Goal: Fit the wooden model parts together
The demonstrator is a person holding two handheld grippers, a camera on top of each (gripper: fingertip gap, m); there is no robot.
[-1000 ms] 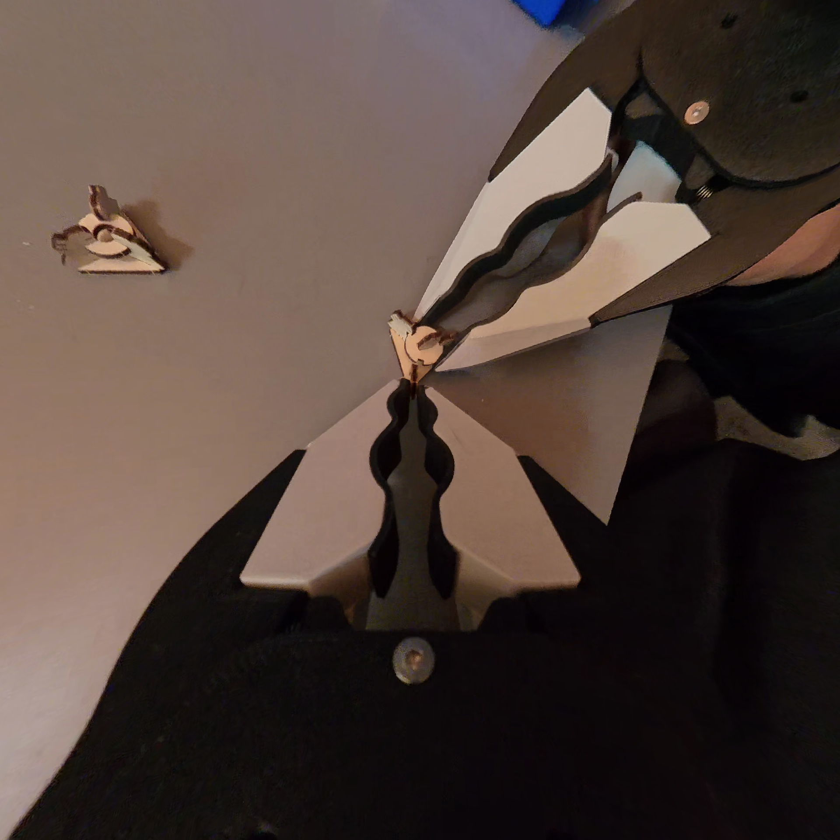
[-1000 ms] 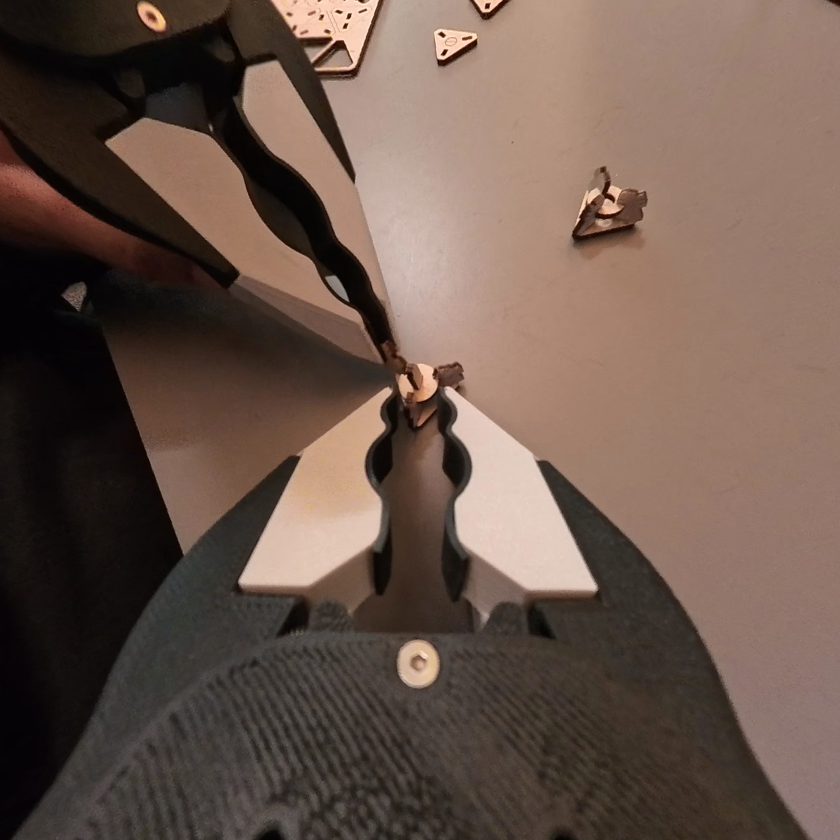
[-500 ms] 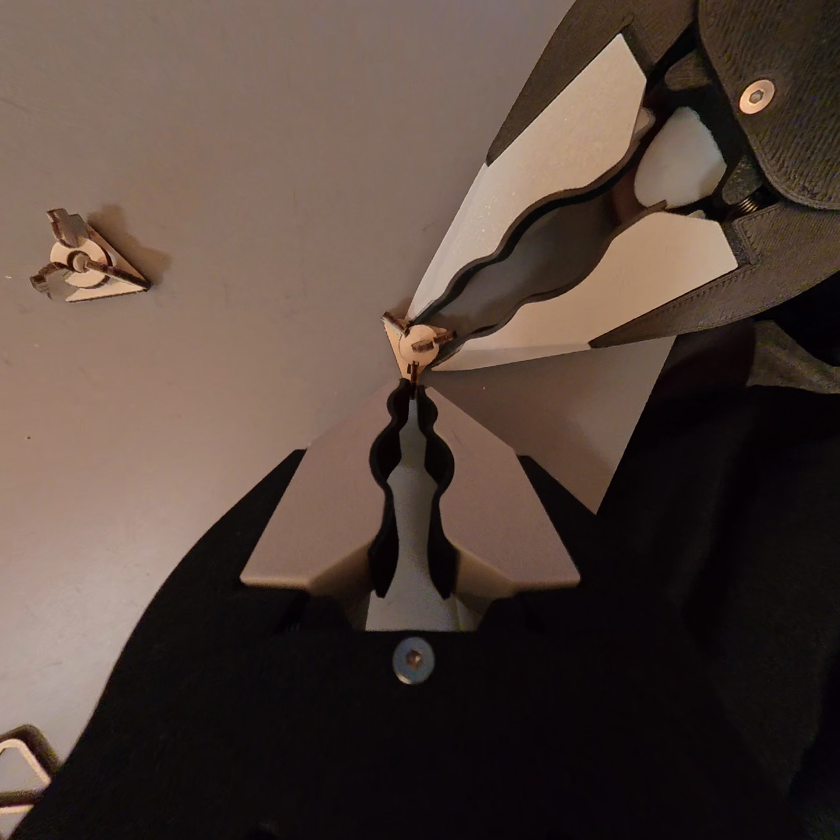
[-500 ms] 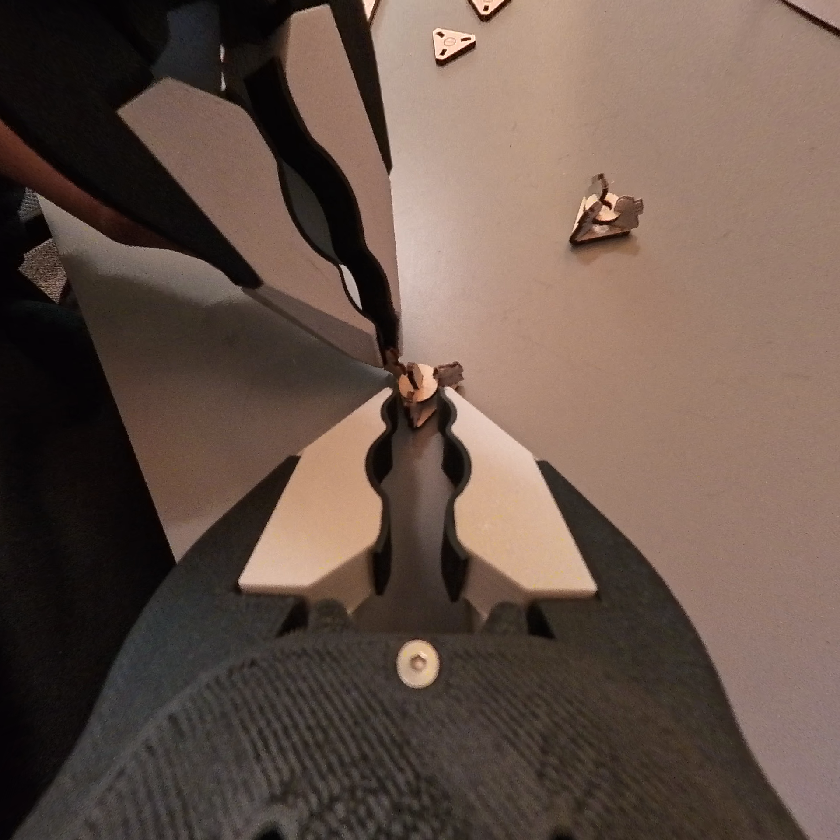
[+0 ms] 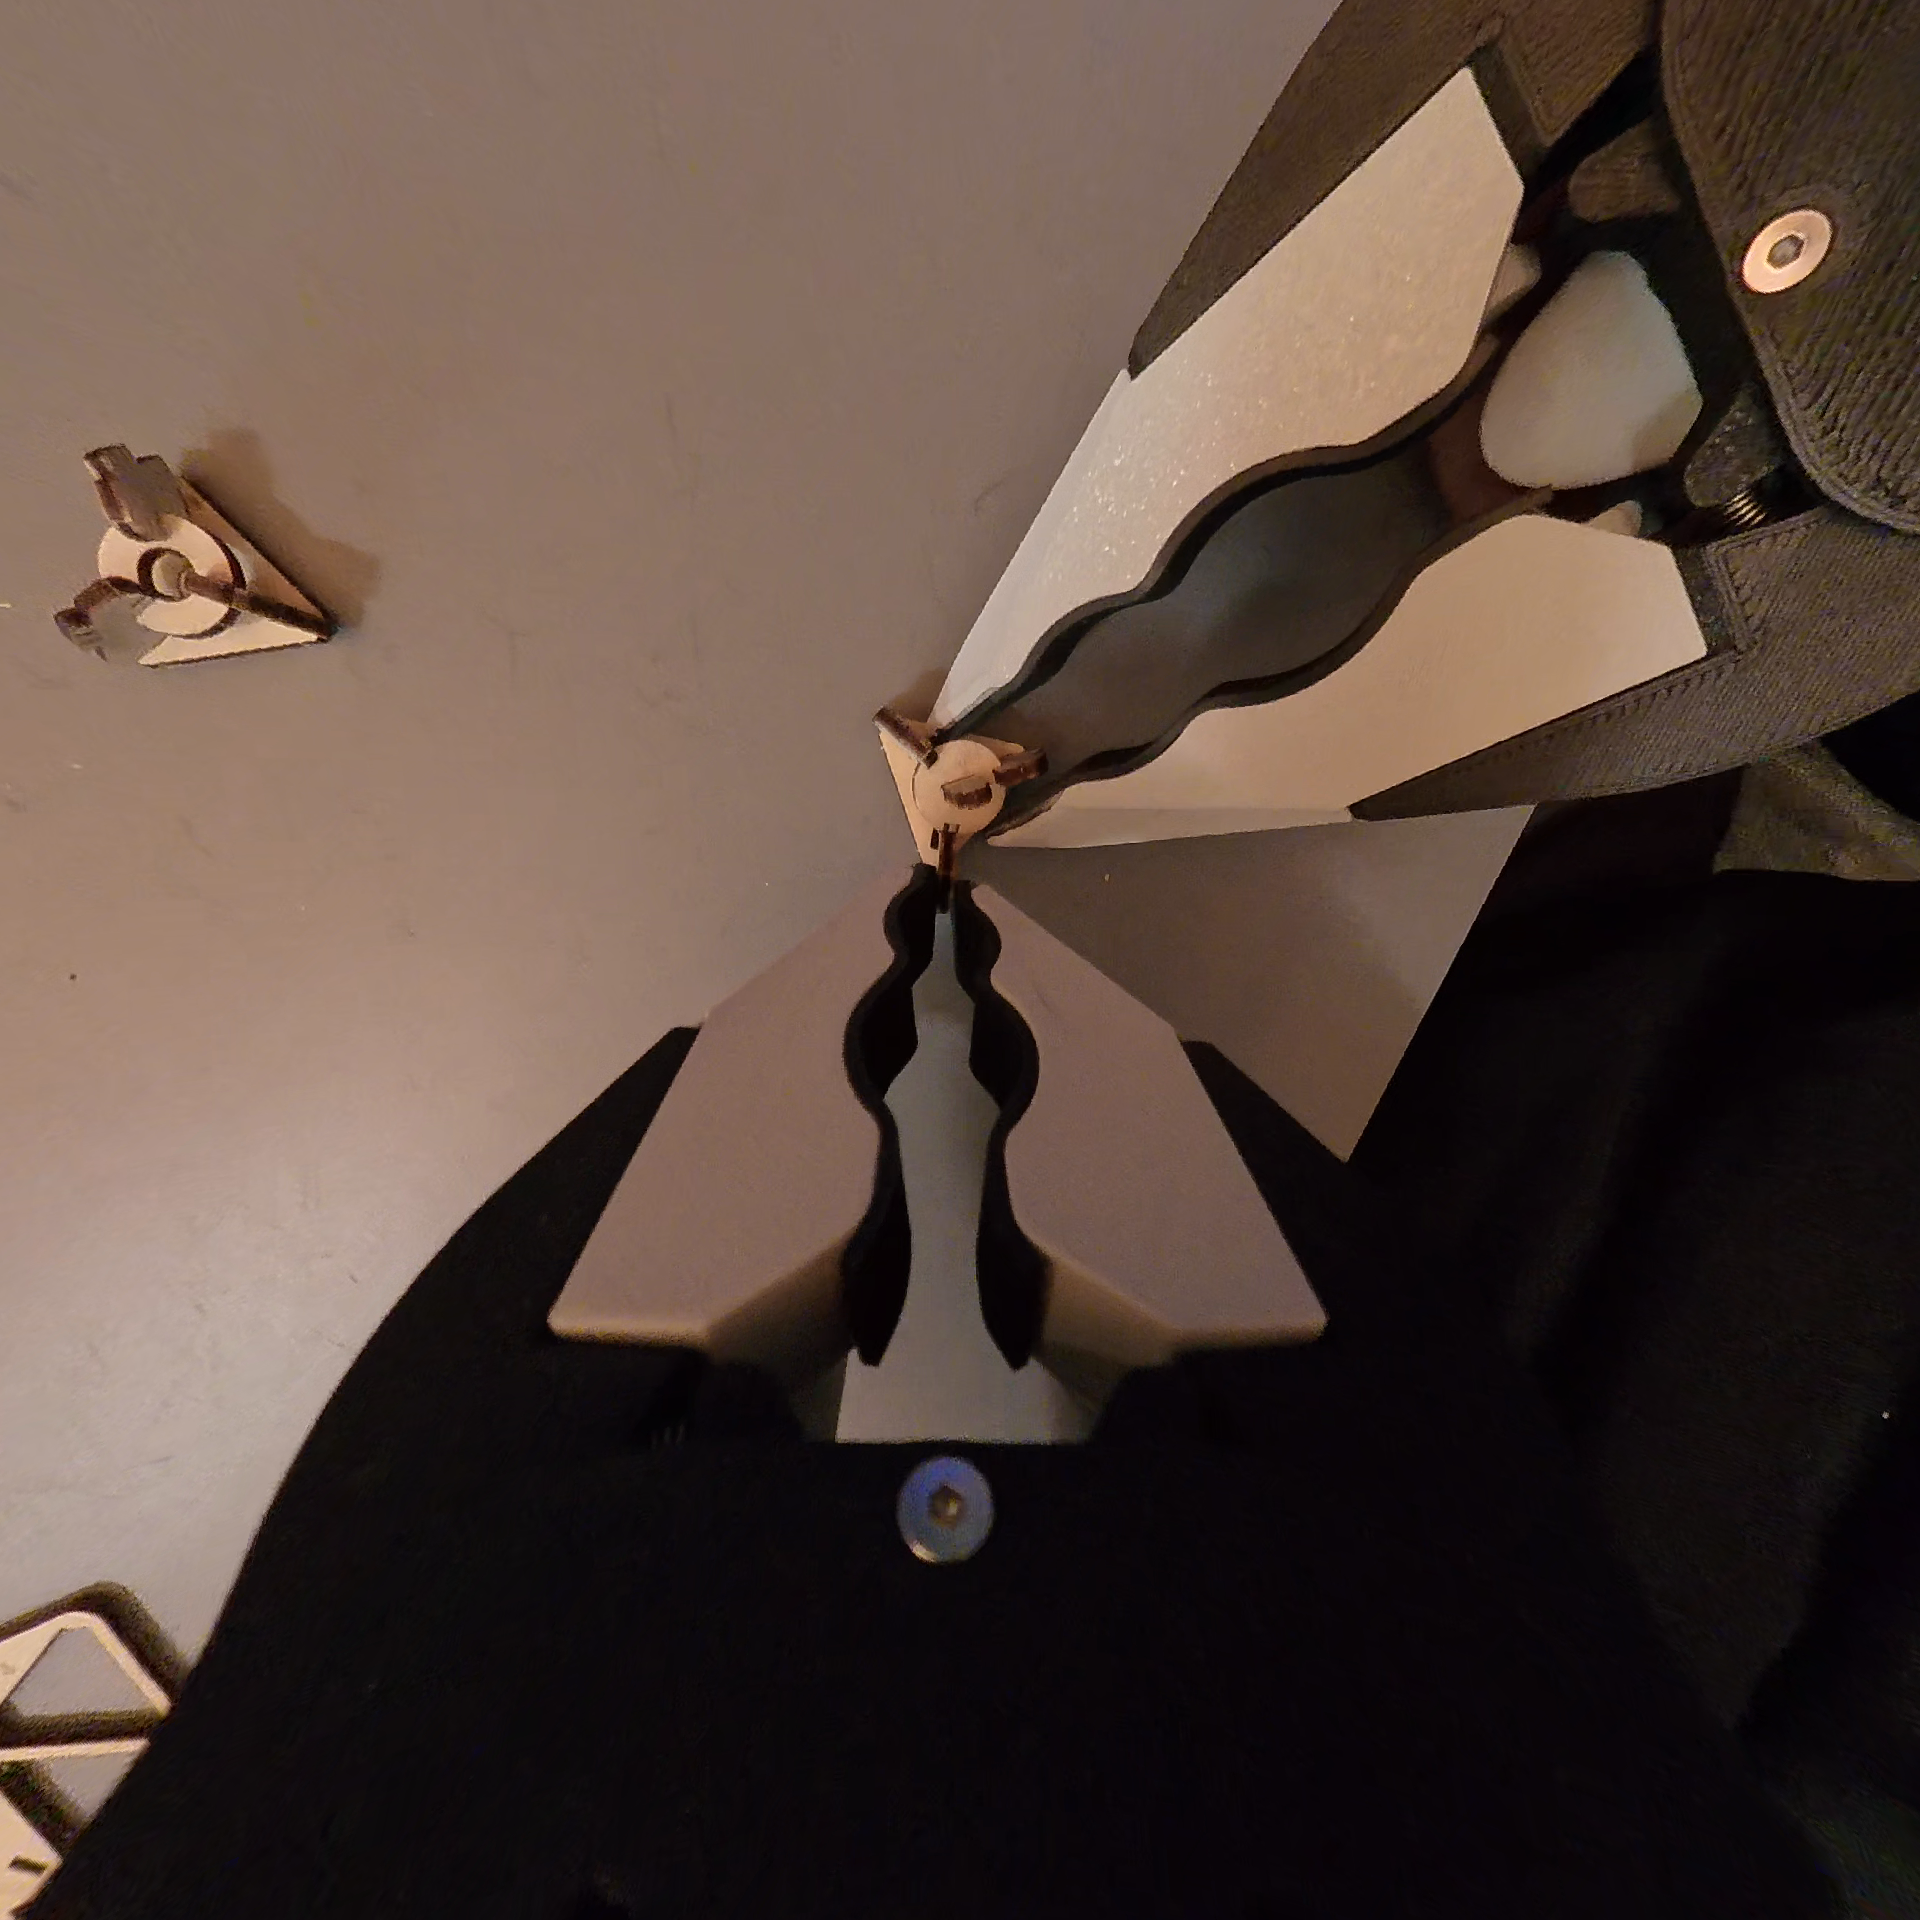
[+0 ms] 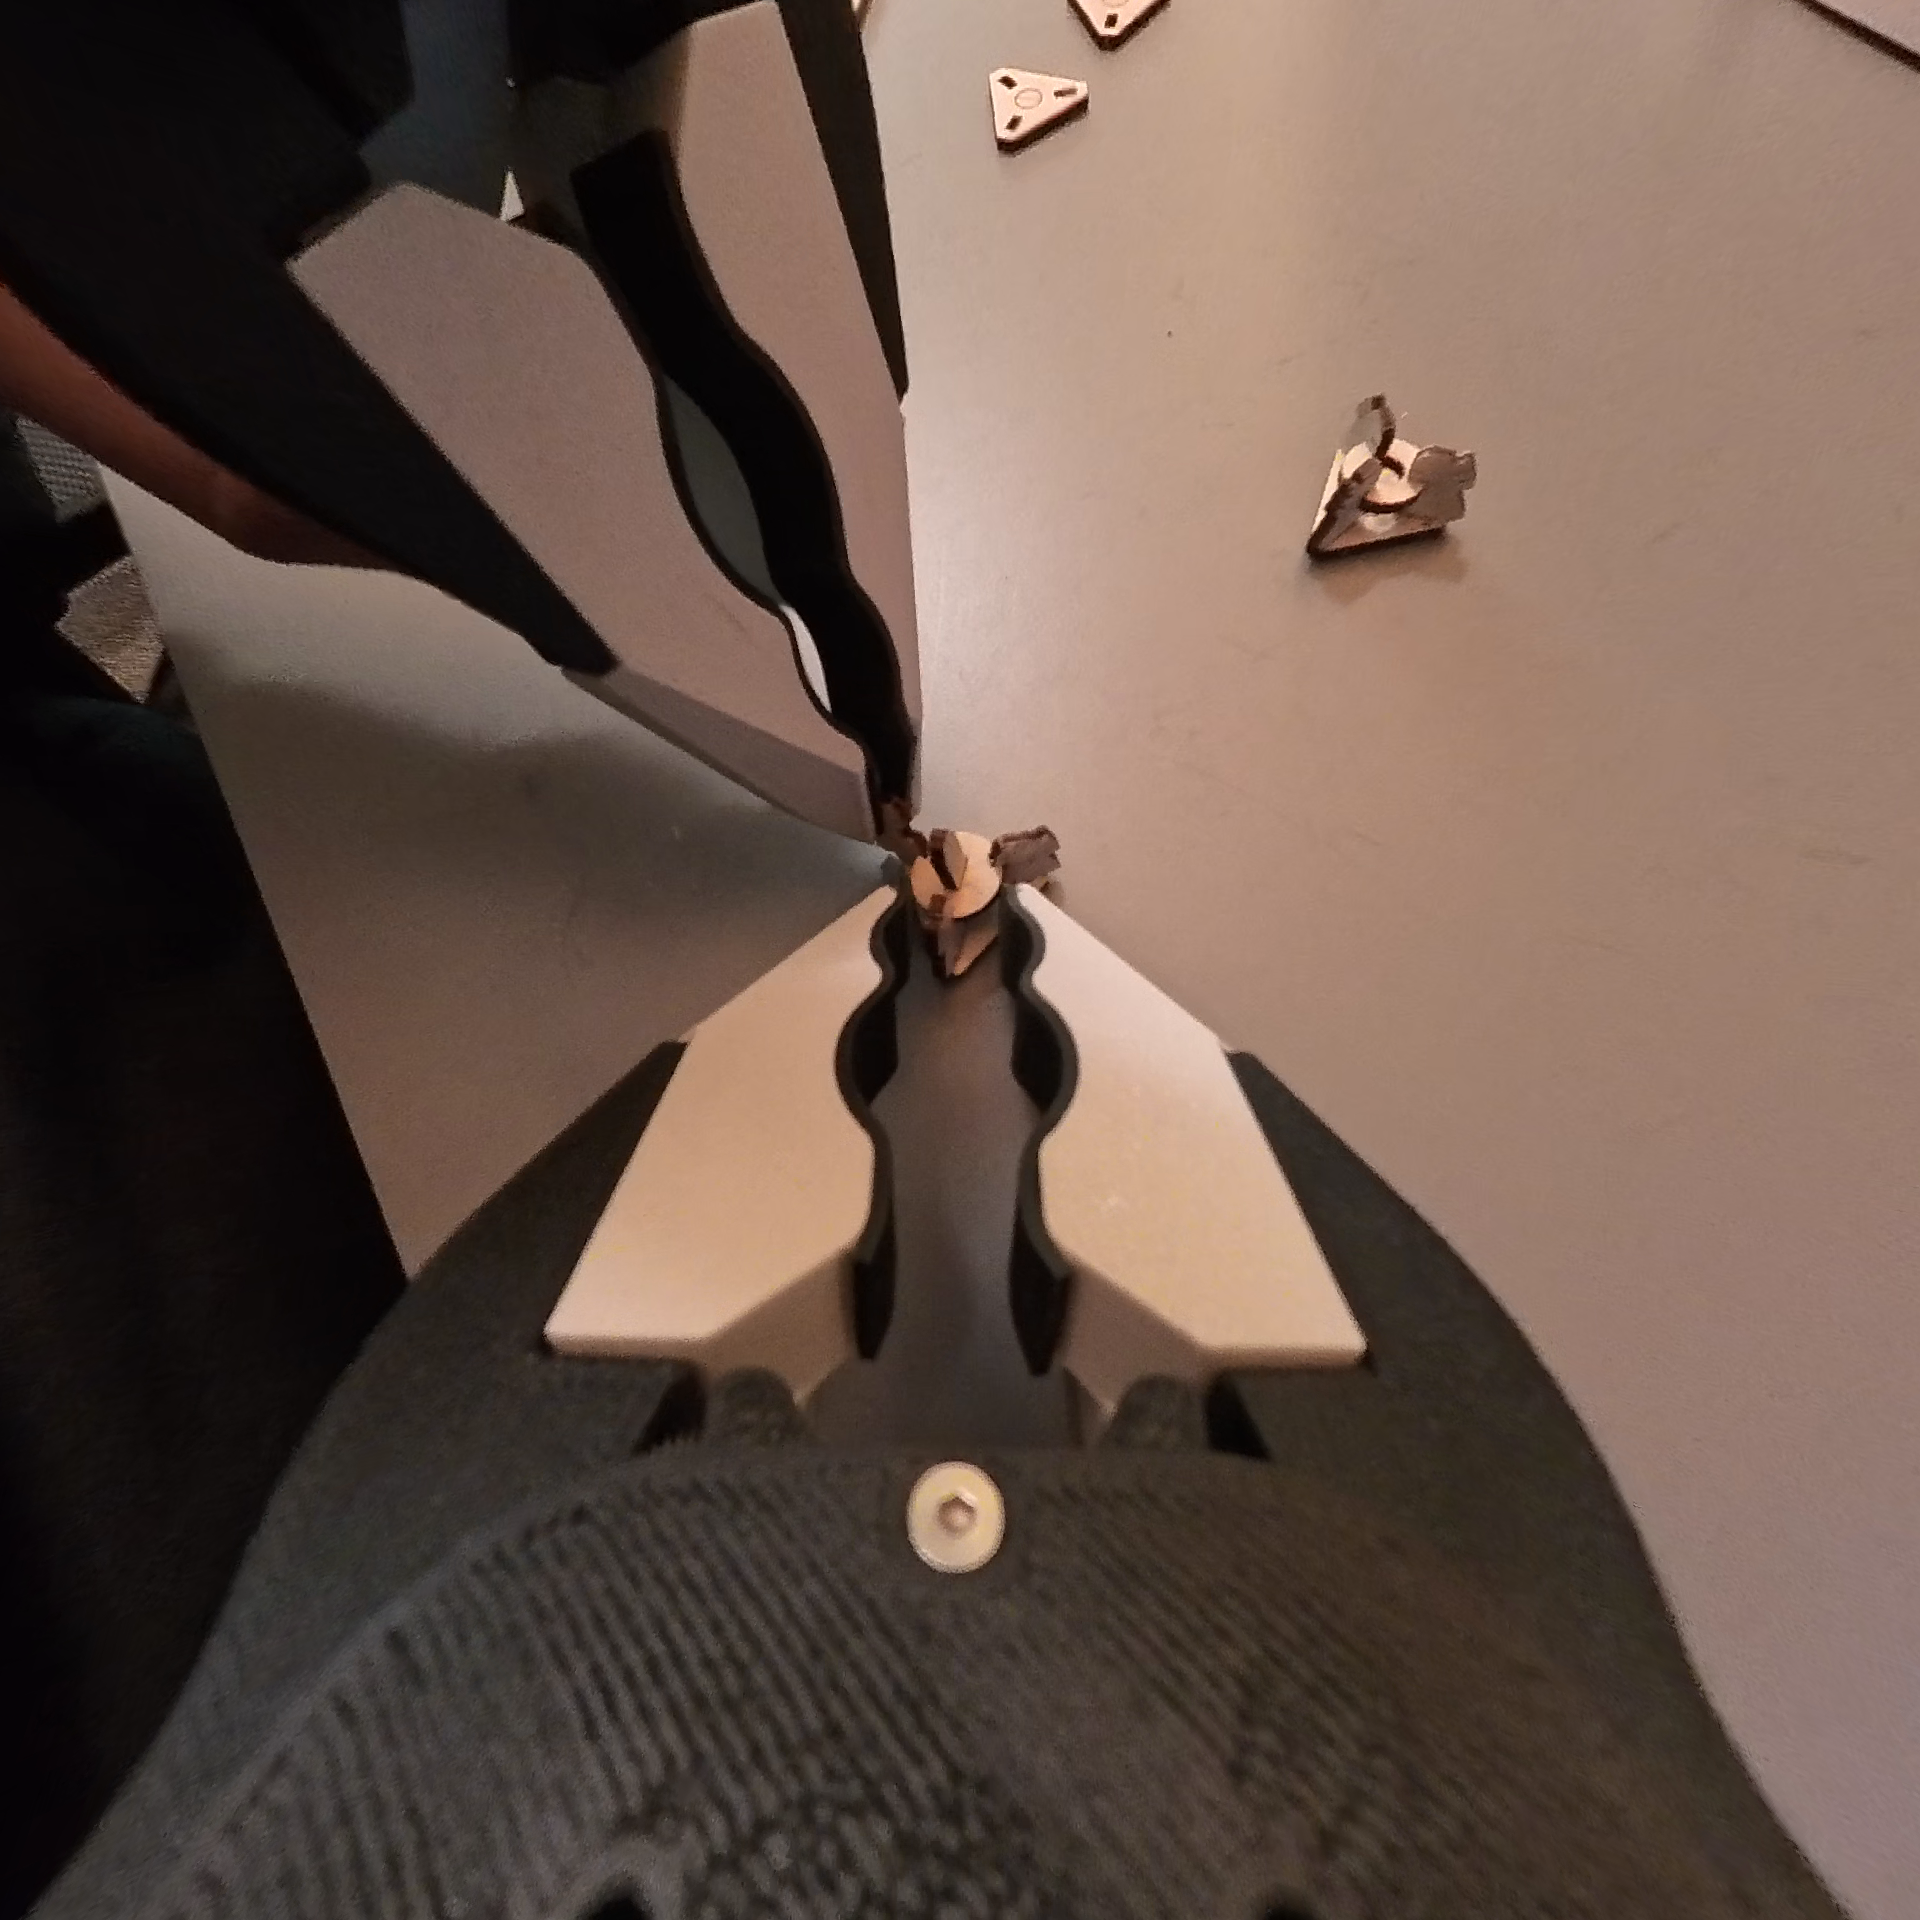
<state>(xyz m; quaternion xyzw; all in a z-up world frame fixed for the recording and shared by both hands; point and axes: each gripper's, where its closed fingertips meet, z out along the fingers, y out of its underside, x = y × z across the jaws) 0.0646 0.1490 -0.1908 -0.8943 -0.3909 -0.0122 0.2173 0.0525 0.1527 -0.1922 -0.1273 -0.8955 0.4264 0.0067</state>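
A small wooden triangle [image 6: 951,904] is pinched by the right gripper [image 6: 954,914], steadying it; beside it, its dark peg [image 5: 943,852] is nipped by the closed left gripper [image 5: 940,883].

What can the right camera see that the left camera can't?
Only the right view shows flat wooden triangles far up the table. Only the left view shows a white-edged frame in its bottom corner. Both show the right gripper clamping a small wooden assembly, the left gripper pinching a thin tab on it, and a second assembly lying loose on the table.
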